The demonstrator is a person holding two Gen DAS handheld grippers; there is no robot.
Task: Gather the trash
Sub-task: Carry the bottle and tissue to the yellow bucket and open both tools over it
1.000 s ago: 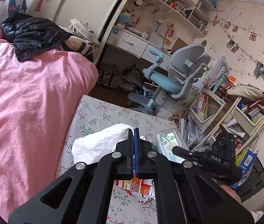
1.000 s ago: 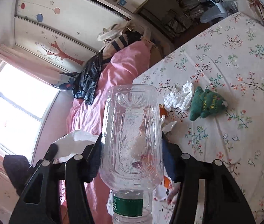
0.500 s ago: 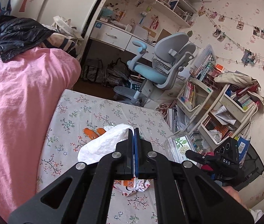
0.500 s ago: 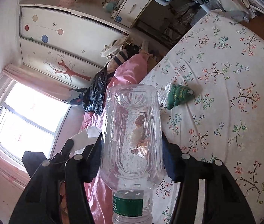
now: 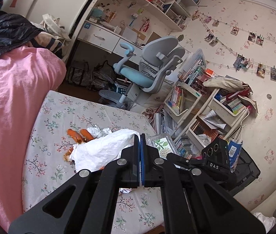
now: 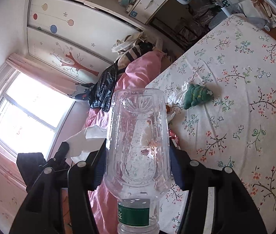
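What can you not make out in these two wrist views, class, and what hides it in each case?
- Left wrist: the left gripper covers where the white bag is pinched.
- Right wrist: the bottle cap is cut off by the bottom edge.
- Left wrist: the orange wrappers partly hidden under the bag.

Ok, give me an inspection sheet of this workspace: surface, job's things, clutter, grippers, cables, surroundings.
Surface: floral bedsheet, with a pink duvet alongside.
Job's things: clear plastic bottle, base pointing away; white plastic bag; crumpled tissue; orange wrappers on the sheet.
Clutter: green plush toy on the sheet, black jacket on the duvet.
Grippers: left gripper shut, pinching the bag's edge; right gripper shut on the bottle.
Cables: nothing seen.
Surroundings: desk chair, crowded book racks, wardrobe, window.
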